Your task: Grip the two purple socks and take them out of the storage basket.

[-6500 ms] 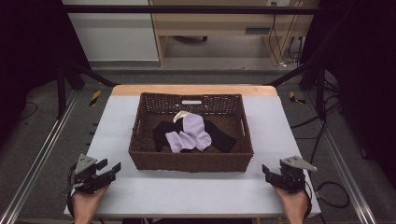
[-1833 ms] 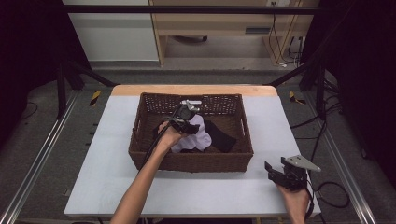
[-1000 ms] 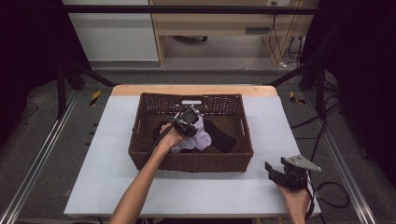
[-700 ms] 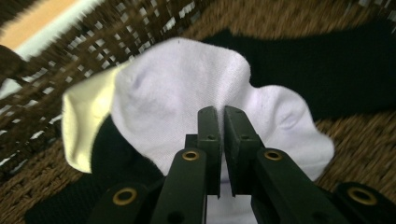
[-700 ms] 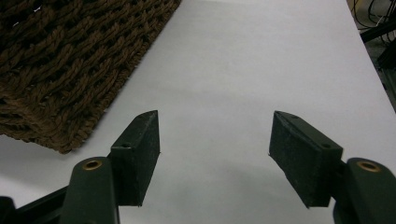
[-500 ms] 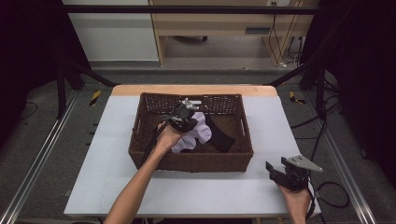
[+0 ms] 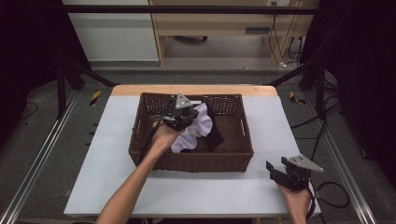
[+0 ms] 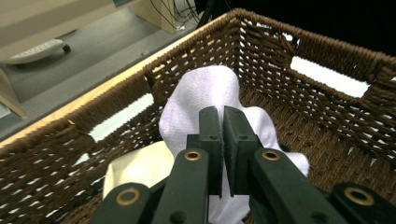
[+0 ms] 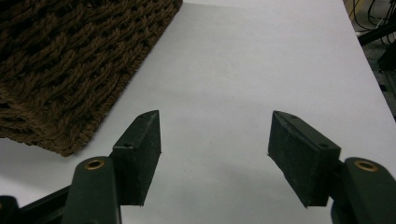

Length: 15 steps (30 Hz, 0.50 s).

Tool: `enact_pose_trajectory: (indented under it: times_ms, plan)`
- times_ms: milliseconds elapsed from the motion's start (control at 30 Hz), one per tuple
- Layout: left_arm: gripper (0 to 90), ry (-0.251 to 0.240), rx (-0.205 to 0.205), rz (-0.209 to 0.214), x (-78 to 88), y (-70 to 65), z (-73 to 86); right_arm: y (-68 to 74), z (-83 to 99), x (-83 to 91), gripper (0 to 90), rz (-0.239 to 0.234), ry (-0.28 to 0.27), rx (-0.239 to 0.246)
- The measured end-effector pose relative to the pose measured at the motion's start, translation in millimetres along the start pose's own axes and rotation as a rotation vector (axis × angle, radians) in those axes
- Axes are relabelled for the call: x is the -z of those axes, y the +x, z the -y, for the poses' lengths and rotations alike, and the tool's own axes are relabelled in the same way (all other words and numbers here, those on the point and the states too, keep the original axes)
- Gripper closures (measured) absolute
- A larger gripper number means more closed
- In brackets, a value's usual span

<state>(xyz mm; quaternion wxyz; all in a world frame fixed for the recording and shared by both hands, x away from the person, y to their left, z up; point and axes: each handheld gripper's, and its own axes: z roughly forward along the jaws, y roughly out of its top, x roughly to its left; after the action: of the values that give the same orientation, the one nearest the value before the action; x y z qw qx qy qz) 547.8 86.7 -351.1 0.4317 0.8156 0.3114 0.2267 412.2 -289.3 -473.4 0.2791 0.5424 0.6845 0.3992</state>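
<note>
White tabletop (image 7: 112, 154) up front, and the right gripper (image 7: 286, 174) sits low at the near right corner, held in the person's hand with its jaws spread wide and nothing between them. From the right gripper view, those jaws hover just above the bare surface, with the corner of the basket (image 9: 70, 70) off to one side, apart from them.

Further in, the person's left forearm reaches over the near wall of the brown woven basket (image 7: 191, 161). The left gripper (image 7: 184, 116) is inside it, jaws pinched together on a white cloth (image 7: 196, 128). In the left gripper view the cloth (image 8: 205, 95) looks soft and finely textured, bunched into a rounded hump that rises above the jaw tips, its lower folds drooping below them. A cream-coloured piece (image 8: 140, 165) lies just beside it, low against the basket wall. A dark garment (image 7: 215, 133) sits on the basket floor to the right of the cloth.

Beyond the basket, the table's wooden far edge (image 7: 196, 89), then grey floor.
</note>
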Motion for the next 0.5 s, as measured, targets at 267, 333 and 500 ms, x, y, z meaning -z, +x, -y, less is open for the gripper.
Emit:
enact_pose_trajectory:
  times_ms: [267,333,500]
  plan:
    - [85.6,0.145,-0.019,0.017,-33.8,-0.5,12.4,-0.2,0.4,-1.2,34.8,0.005,0.007,0.011]
    - [85.4,0.175,-0.031,0.019,-39.5,-2.0,14.8,-0.3,0.4,-1.4,34.8,0.006,0.008,0.012]
    - [81.8,0.239,-0.078,0.005,-49.9,-5.9,20.0,1.4,0.6,-2.0,34.7,0.000,0.014,0.014]
